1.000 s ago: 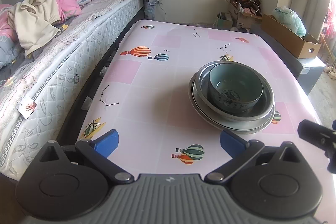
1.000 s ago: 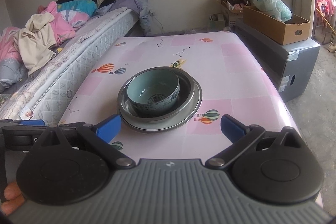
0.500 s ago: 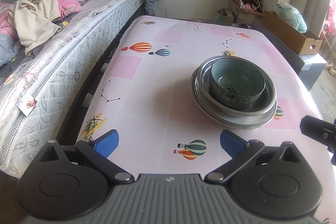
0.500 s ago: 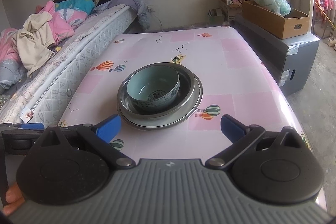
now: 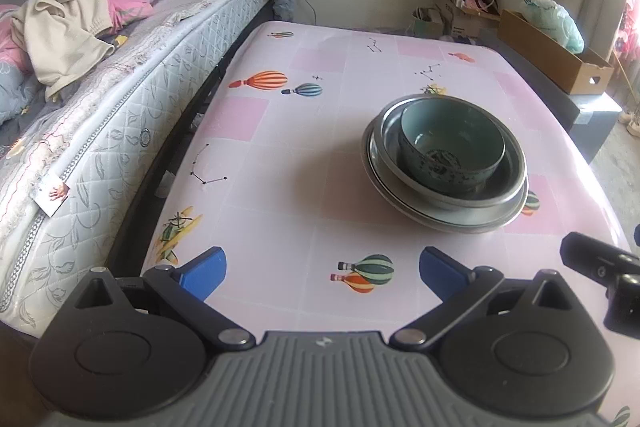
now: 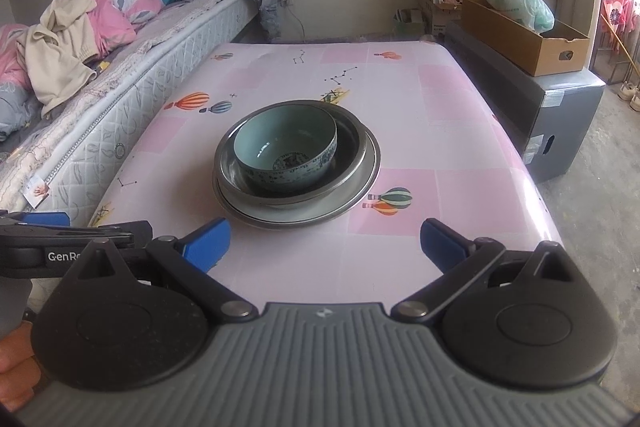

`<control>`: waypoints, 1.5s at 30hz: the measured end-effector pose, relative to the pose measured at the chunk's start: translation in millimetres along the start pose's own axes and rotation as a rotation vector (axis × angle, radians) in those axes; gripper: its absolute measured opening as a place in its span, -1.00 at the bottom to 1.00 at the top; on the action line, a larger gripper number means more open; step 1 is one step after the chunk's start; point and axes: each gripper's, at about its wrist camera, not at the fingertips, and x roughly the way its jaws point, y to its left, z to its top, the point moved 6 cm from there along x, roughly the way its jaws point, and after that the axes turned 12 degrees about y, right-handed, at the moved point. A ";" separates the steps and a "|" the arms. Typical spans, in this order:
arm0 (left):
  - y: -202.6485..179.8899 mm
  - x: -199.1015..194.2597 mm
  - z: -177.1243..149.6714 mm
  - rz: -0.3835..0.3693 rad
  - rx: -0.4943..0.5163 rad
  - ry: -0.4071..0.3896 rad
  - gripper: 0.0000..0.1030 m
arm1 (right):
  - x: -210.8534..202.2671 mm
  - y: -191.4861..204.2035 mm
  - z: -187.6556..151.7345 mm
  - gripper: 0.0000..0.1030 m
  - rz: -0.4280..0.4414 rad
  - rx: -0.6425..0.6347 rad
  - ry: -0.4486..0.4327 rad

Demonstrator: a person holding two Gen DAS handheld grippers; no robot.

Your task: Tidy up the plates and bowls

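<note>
table: one, pink printed cloth [image 6: 400, 107], bed [image 5: 120, 99] along its left
stack: one metal plate [image 6: 360, 195], one steel bowl [image 6: 352, 143], one teal ceramic bowl [image 6: 286, 147], nested at table centre
my jaws: left gripper [image 5: 322, 267], right gripper [image 6: 324, 241], both spread wide, empty, short of stack

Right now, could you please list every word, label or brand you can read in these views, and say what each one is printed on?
"GenR": white letters on the black side of the left gripper, cut off by the right gripper in front.
Tag on the mattress: too small to read.
Labels on the grey box: blurred.
Pattern inside the teal bowl: not legible as text.
</note>
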 end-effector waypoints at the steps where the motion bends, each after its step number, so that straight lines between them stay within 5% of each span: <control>1: -0.2 1.2 -0.2 -0.003 0.002 0.004 1.00 | 1.2 -0.5 -0.5 0.97 -0.005 -0.001 0.005; 45: -7.4 7.5 -5.5 -0.005 0.012 0.041 1.00 | 6.3 -4.6 -5.2 0.97 -0.008 0.013 0.042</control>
